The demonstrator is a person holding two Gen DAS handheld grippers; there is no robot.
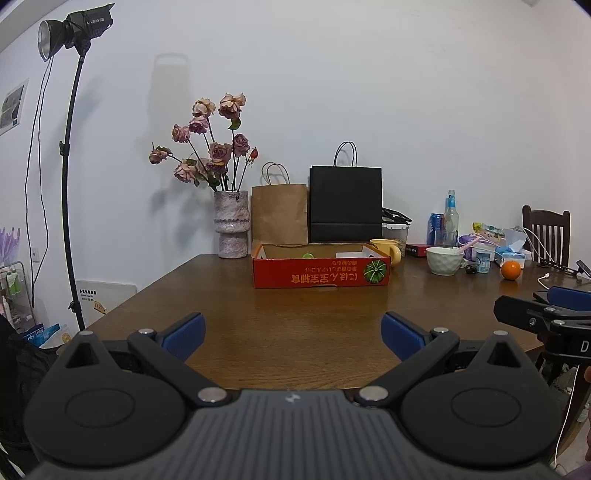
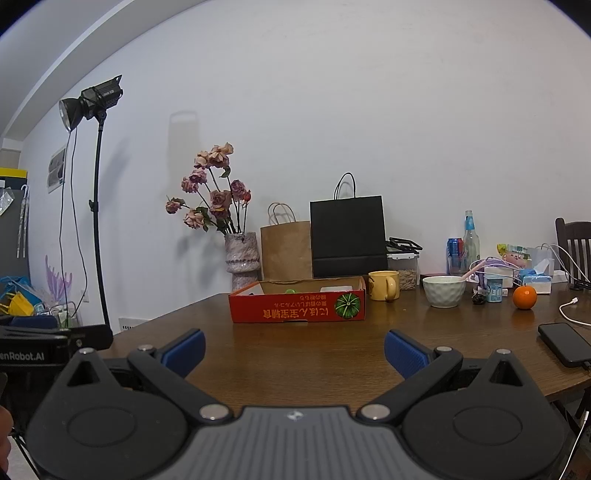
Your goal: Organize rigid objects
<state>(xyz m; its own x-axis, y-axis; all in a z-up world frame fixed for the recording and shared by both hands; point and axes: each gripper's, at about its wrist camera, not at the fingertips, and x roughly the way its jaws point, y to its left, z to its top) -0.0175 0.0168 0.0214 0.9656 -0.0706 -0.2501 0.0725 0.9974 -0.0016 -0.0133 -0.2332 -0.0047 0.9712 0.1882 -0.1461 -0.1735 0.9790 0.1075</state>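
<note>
a: how do the fingers stand?

b: the left gripper (image 1: 293, 334) has its two blue pads (image 1: 184, 334) spread wide, nothing between them, hovering over the near edge of the wooden table (image 1: 295, 314). the right gripper (image 2: 295, 349) is the same: pads wide apart, empty, touching nothing. each one shows at the edge of the other's view.

a: past them?

b: one black phone (image 2: 563, 343) lies flat at the right with a cable plugged in. mid-table sits one red cardboard tray (image 2: 297, 306) with a printed pumpkin and upside-down lettering. right of it, in a row, one yellow mug (image 2: 384, 290), one white bowl (image 2: 443, 291), one small blue-and-white cup (image 2: 494, 291) and one orange (image 2: 524, 297).

a: behind?

b: one vase of dried roses (image 2: 242, 258), two paper bags, a brown bag (image 2: 286, 249) and a black bag (image 2: 347, 236), one clear lidded container (image 2: 404, 267), one blue can (image 2: 454, 247) and one glass bottle (image 2: 471, 236). one studio lamp (image 1: 74, 33) stands on the floor at the left.

a: hard to make out?

b: the tray's wall hides most of its contents; only a green object (image 1: 307, 255) and a white shape (image 1: 349, 254) peek over. the clutter at the far right is too tangled to name, and a chair (image 1: 546, 229) is cut off.
</note>
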